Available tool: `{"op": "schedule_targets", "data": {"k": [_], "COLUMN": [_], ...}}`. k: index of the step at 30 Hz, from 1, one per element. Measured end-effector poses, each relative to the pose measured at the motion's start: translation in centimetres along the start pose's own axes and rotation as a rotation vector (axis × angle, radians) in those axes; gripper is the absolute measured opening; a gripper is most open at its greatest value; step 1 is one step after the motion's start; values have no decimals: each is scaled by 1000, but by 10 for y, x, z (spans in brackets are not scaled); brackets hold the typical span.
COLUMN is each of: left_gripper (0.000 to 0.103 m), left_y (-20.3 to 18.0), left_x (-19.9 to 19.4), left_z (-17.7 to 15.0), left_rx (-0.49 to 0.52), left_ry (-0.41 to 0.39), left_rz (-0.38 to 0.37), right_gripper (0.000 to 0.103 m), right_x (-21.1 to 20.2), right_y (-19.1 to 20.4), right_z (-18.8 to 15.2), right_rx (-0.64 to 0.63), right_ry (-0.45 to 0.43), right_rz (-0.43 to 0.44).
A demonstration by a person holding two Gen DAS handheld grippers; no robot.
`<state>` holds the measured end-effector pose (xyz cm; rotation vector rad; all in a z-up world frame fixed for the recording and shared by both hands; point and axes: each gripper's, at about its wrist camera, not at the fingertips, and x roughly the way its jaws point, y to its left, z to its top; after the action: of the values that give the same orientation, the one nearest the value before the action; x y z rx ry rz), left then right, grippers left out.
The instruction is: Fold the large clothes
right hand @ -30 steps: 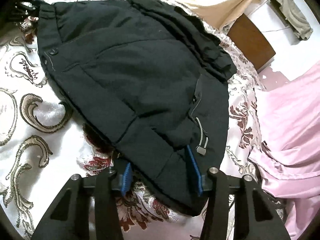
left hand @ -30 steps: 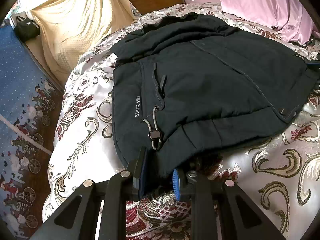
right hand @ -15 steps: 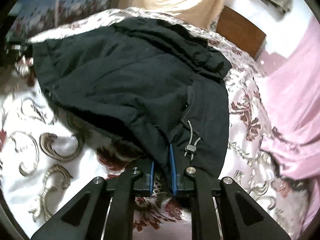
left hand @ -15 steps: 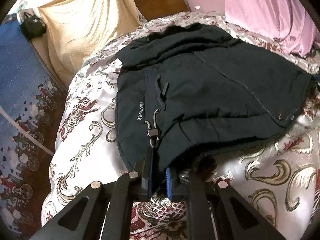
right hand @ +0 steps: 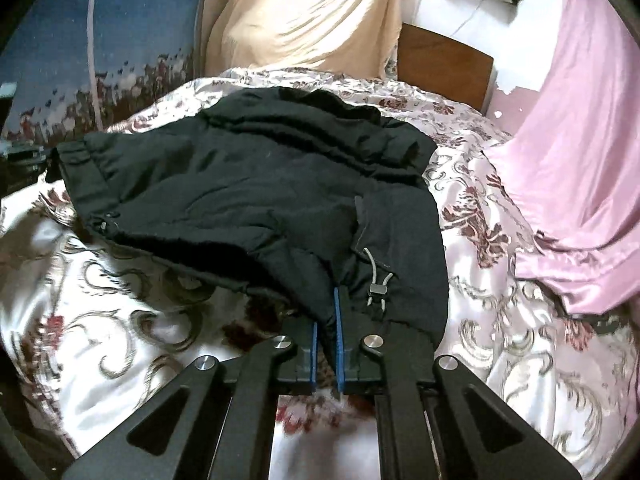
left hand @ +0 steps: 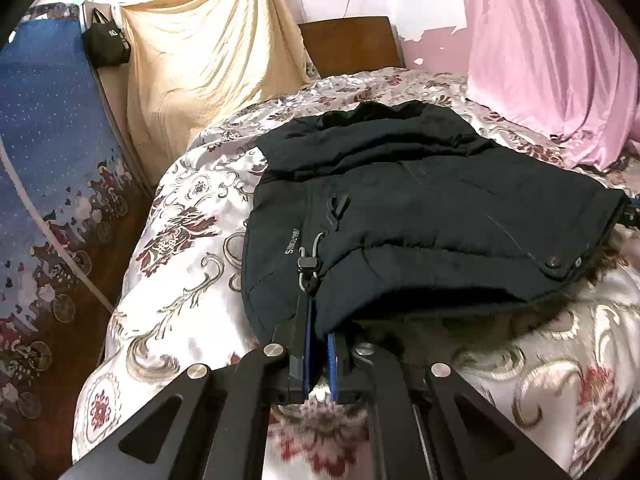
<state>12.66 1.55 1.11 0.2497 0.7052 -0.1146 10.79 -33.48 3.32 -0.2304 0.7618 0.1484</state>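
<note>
A black padded jacket (left hand: pixel 420 216) lies spread on the patterned bedspread (left hand: pixel 184 240); the right wrist view shows the same jacket (right hand: pixel 248 184) from its other corner. My left gripper (left hand: pixel 318 320) is shut on the jacket's near hem, beside a drawcord toggle (left hand: pixel 307 264) and small white lettering. My right gripper (right hand: pixel 326 316) is shut on the hem at the opposite corner, just left of another cord toggle (right hand: pixel 378 290). Both pinched corners are raised off the bed, and the hem between them hangs in a fold with shadow beneath.
A pink satin sheet (left hand: pixel 560 60) drapes at the right, a cream cloth (left hand: pixel 208 52) hangs at the back left, a wooden headboard (left hand: pixel 352 46) stands between them. A blue patterned hanging (left hand: pixel 44 152) lines the left beside the bed edge. A black bag (left hand: pixel 106 42) hangs above it.
Both grippers went from open around the hem to shut on it, then rose, lifting the jacket's near corners off the bedspread. Both views now look higher, showing more of the wall.
</note>
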Motion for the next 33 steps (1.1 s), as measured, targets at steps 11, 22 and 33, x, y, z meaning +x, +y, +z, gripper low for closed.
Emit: {"op": "schedule_targets", "data": {"k": [11,22,33], "left_gripper": [6,6,6], "left_y": [3,24,40], "left_x": [-52,-40,53], "left_z": [6,95,196], "left_rx": [-2,-117,-270], "left_ry": [-71,-131,-179], "left_rz": [-38,-16,57], "right_gripper": [6,5,5], "right_x": [-55,-57,21], "right_y": [-7,-42,-68], "right_z": [-4,84,177], "right_rx": [56,141,198], "right_ry": [-76,-209,-297], "right_rz": [8,15,-81]}}
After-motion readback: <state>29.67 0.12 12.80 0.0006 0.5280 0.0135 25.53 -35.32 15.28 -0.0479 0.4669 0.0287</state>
